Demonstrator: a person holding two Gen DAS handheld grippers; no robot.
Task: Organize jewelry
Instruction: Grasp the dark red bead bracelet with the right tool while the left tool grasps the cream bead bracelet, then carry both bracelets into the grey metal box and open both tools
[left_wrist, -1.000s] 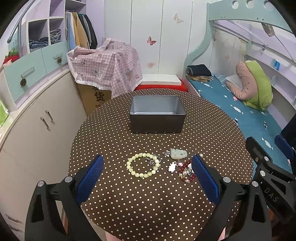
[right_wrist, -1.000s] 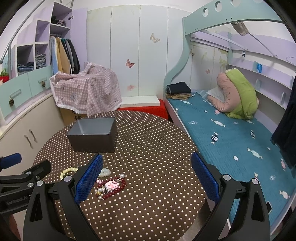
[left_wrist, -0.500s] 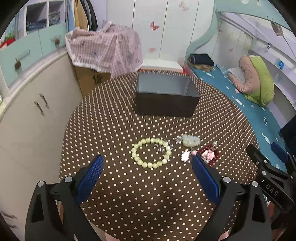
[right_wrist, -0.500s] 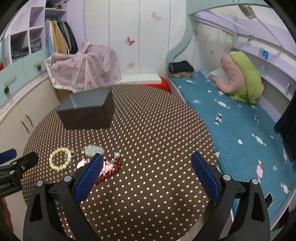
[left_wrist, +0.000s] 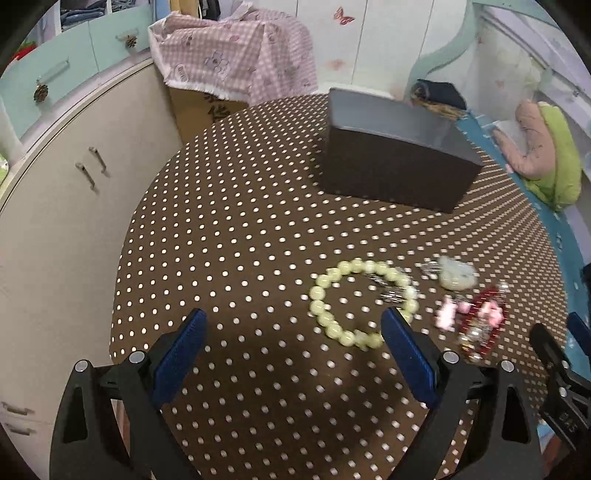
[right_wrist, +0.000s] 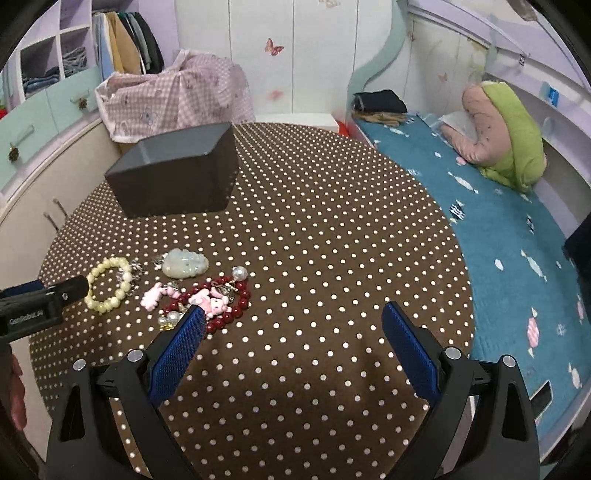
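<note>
Closer to the table (left_wrist: 229, 236) than half a second ago on both sides; jewelry larger in both views and dark box (left_wrist: 397, 158) now nearer the top of the left view, tilted in frame. Left tongs (left_wrist: 291, 354) spread wide, empty, shifted left of the pale green bead bracelet (left_wrist: 360, 301), right blue pad now overlapping its near right edge in the picture; touching or not, cannot tell. Right tongs (right_wrist: 291, 354) also spread wide, empty, lowered toward the red bead bracelet (right_wrist: 225, 301), left blue pad just covering its near end. All jewelry flat on the polka-dot cloth at the near side of the table, well apart from the box: green bracelet leftmost, pale jade pendant (right_wrist: 185, 263) behind and right of it, pink charms (right_wrist: 212, 304) lying on the red beads, another pink piece (right_wrist: 153, 297) between the two bracelets, pearl beads (right_wrist: 239, 272) at the edges of the cluster. Left view motion-blurred: red cluster (left_wrist: 480, 323) and pink pieces smeared, silver charm on the green bracelet (left_wrist: 391, 290) indistinct. Box interior only partly seen from the left view, contents not discernible; from the right view only the outer walls. Left tongs cut off at the left edge of the right view (right_wrist: 44, 299); right tongs cut off at the lower right of the left view (left_wrist: 557, 373). Sliver of a hand at the far left edge of the right view (right_wrist: 16, 391), mostly out of frame
</note>
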